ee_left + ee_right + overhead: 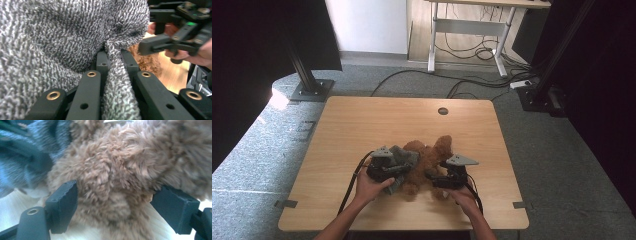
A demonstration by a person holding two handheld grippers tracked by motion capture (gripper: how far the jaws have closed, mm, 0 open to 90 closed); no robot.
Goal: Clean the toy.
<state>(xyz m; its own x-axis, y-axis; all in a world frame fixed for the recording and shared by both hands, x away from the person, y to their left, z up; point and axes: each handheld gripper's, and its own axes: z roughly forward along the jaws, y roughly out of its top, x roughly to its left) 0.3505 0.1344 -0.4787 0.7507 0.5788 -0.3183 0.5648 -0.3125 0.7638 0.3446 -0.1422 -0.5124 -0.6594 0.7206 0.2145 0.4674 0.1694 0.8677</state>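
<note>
- Grey knit garment (62,37) pinched between the jaws of the left gripper (115,62); jaws nearly closed on a fold of it, the rest bunched above and to the left in the left gripper view.
- Brown plush bear (120,170) sits between the wide-spread jaws of the right gripper (112,202); pads (63,200) stand either side of the fur, and contact cannot be judged.
- From above: left gripper (384,167) at the bear's left flank with the garment (404,156), right gripper (452,175) at its right flank, about equally near.
- Bear (429,160) lies mid-table toward the near edge, long axis running near-left to far-right.
- Judgement: the knit must travel rightward over the body, so the right gripper should close first to anchor.
- Wooden table (362,120) offers bare room beyond and to both sides; grommet hole (442,111) well apart.
</note>
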